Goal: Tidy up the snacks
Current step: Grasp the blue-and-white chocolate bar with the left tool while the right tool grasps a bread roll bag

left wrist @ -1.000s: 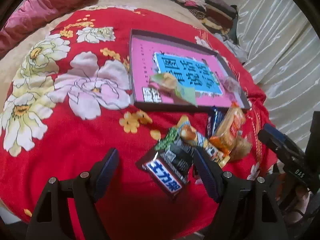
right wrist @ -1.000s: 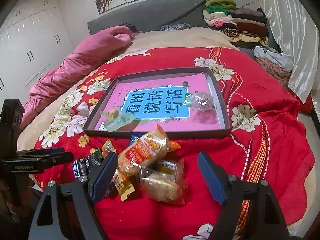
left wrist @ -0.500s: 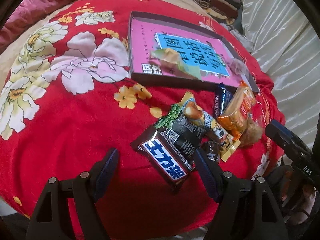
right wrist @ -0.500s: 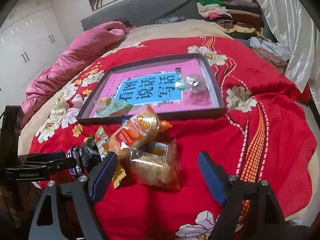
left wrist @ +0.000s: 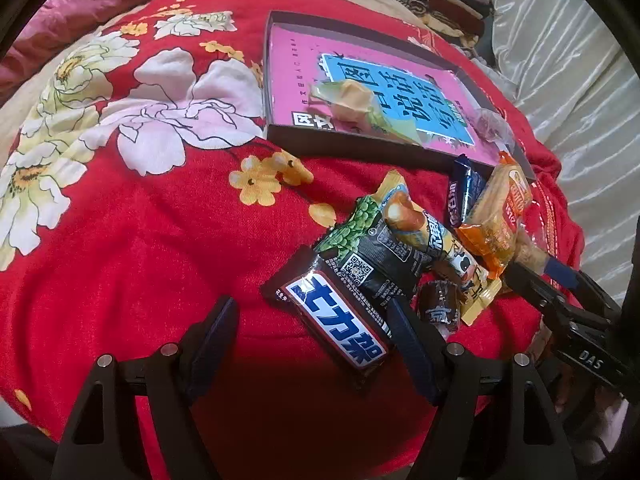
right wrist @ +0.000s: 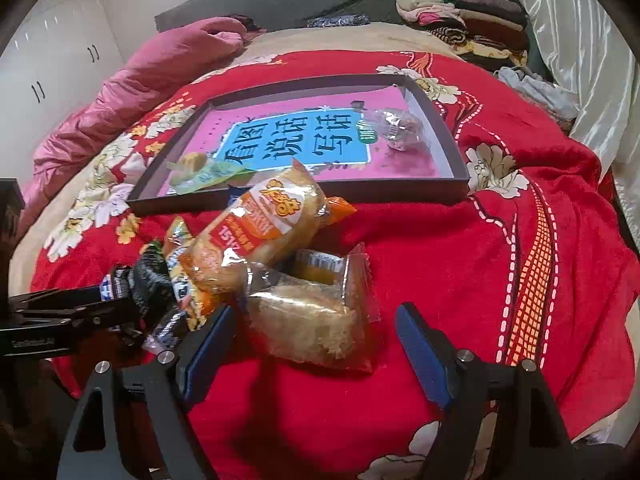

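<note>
A heap of snacks lies on the red flowered blanket in front of a shallow dark tray (left wrist: 344, 146) (right wrist: 436, 104) with a pink and blue sheet inside. My left gripper (left wrist: 316, 344) is open just above a brown chocolate bar (left wrist: 336, 320) with blue and white lettering; a black packet (left wrist: 384, 264) and a small brown candy (left wrist: 438, 304) lie beside it. My right gripper (right wrist: 316, 340) is open around a clear bag of pale flaky pastry (right wrist: 312, 316). An orange bun bag (right wrist: 264, 228) (left wrist: 496, 220) leans on the heap. A green-wrapped snack (left wrist: 352, 100) and a clear-wrapped one (right wrist: 396, 124) lie in the tray.
A pink quilt (right wrist: 132, 92) is bunched at the far left of the bed. Folded clothes (right wrist: 460, 20) are stacked at the far right by a pale satin curtain (right wrist: 580, 40). Bare red blanket (right wrist: 500, 248) stretches to the right of the heap. White cupboards (right wrist: 48, 64) stand on the left.
Both grippers have sunk toward the snack heap, which now fills more of each view. The pastry bag now sits between the right fingers. Nothing has been gripped or shifted.
</note>
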`<state>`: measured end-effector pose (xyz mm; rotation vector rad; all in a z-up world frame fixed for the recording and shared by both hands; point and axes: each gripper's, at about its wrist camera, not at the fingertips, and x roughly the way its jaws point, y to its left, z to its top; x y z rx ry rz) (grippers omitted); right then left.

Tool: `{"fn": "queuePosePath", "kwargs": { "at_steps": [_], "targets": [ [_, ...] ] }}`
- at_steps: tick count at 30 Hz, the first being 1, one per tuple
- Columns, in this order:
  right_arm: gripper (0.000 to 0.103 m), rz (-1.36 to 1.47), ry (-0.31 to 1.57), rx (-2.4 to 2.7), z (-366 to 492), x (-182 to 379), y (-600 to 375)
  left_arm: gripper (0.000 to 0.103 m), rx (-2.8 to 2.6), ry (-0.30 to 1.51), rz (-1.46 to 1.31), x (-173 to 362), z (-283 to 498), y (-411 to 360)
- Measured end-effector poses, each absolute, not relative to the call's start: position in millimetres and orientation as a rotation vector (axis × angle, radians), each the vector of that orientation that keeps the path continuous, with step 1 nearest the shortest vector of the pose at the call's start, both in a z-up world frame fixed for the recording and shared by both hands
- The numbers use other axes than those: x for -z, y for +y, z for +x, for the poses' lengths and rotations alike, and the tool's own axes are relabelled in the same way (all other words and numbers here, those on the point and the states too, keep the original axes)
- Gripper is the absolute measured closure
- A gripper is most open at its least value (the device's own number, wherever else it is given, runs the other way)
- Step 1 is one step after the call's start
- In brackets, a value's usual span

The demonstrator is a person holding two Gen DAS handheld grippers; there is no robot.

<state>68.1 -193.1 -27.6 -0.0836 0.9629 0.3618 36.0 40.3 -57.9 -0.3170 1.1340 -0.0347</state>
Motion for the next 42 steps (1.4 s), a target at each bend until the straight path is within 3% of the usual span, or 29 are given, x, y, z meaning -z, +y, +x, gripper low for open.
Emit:
{"fn": "queuePosePath", "kwargs": {
  "at_steps": [5,14,22,30,42],
  "targets": [
    [0.032,-0.100,0.957,-0.378,70,31,-193,0.028,0.038,1.135,-0.329,58,36,43],
    [0.041,-0.136,0.936,-0.375,70,29,-196,0.056,0.031,1.161,-0.382,58,30,56],
    [0.044,-0.116,0.937,-0.394,75,31,-195,0.058,-0.011,1.174,-0.383,63,31,49],
    [0.050,-0.041,0.940,-0.418,77,27,-208,0.065,0.039,1.156,-0.376,62,36,50],
    [0.050,0.013,0.890,-0.377,78,11,-227,0.074,0.122,1.099,-0.400,42,34,45]
  ]
}}
